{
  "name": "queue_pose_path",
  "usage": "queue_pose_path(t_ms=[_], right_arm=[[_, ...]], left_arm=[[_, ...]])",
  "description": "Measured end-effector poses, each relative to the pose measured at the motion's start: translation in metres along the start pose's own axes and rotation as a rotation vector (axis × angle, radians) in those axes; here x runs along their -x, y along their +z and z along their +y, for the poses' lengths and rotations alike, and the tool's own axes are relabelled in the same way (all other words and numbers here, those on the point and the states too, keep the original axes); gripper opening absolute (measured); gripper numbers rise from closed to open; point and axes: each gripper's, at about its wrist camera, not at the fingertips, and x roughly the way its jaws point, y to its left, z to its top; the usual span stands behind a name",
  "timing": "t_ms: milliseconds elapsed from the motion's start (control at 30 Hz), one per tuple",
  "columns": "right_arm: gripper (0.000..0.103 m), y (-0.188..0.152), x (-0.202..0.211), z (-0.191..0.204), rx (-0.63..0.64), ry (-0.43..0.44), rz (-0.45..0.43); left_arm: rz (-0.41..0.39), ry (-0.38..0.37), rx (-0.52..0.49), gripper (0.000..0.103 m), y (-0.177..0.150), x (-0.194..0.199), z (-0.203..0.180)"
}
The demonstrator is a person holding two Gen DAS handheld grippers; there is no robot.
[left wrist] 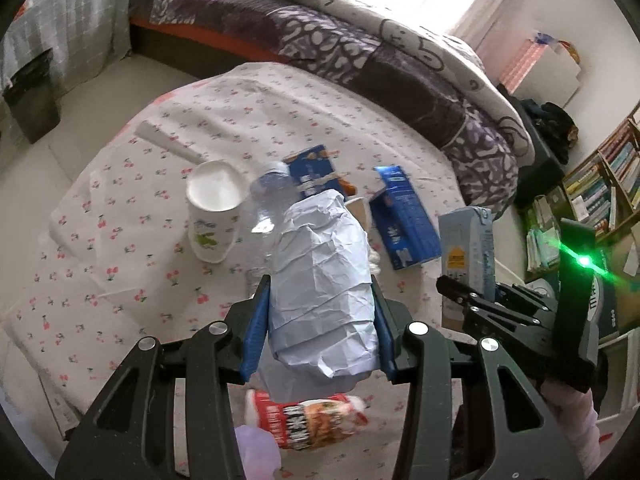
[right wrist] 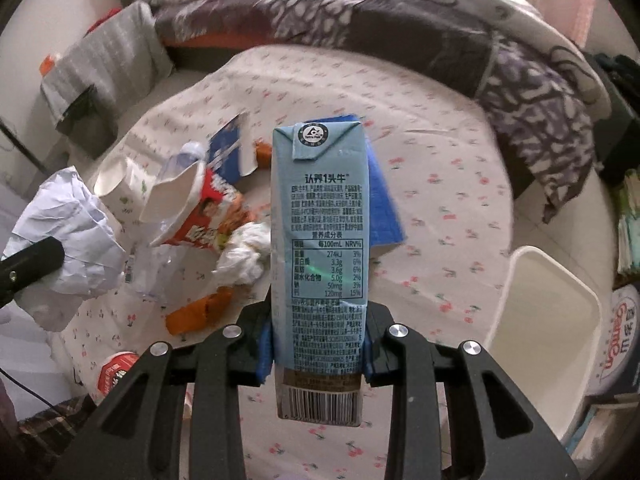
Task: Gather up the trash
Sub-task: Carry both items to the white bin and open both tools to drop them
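My left gripper (left wrist: pixel 320 312) is shut on a crumpled white paper wad (left wrist: pixel 320 280), held above the cherry-print cloth (left wrist: pixel 120 280); the wad (right wrist: pixel 72 248) also shows at the left of the right wrist view. My right gripper (right wrist: pixel 320 332) is shut on a pale blue milk carton (right wrist: pixel 320 240), upright and lifted off the cloth; the same carton (left wrist: pixel 466 248) appears at the right of the left wrist view. Left on the cloth are a white paper cup (left wrist: pixel 214 208), a clear plastic bottle (left wrist: pixel 268 188), a red noodle cup (right wrist: pixel 196 208), blue cartons (left wrist: pixel 404 220) and a white tissue ball (right wrist: pixel 244 260).
A white bin (right wrist: pixel 548 332) stands at the right of the cloth. A bed with a purple patterned quilt (left wrist: pixel 360 52) runs along the far side. A bookshelf (left wrist: pixel 600 176) is at the right. Orange wrappers (right wrist: pixel 200 312) and a second red cup (left wrist: pixel 308 420) lie near the front edge.
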Motion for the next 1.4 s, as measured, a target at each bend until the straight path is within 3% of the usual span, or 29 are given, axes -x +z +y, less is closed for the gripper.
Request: queue_pose_path(t_ms=[433, 800, 933, 1100, 1300, 1367, 1400], right_arm=[[0.032, -0.027, 0.049, -0.099, -0.194, -0.156, -0.114], [0.033, -0.059, 0.076, -0.181, -0.323, -0.306, -0.124], [0.06, -0.073, 0.092, -0.211, -0.39, -0.392, -0.151], [0.067, -0.085, 0.105, -0.248, -0.469, -0.422, -0.164], [0.069, -0.095, 0.115, -0.274, -0.51, -0.454, -0.183], [0.072, -0.098, 0.118, -0.28, -0.524, -0.451, -0.189], [0.073, -0.099, 0.12, -0.282, -0.528, -0.447, -0.191]], left_arm=[[-0.073, -0.144, -0.113, 0.043, -0.012, -0.019, -0.087], [0.007, -0.226, -0.227, 0.043, -0.04, -0.069, -0.187], [0.039, -0.243, -0.253, 0.043, -0.05, -0.086, -0.217], [0.071, -0.246, -0.285, 0.044, -0.061, -0.104, -0.251], [0.081, -0.257, -0.318, 0.046, -0.073, -0.117, -0.282], [0.077, -0.257, -0.33, 0.053, -0.077, -0.12, -0.289], [0.07, -0.259, -0.337, 0.064, -0.078, -0.121, -0.294]])
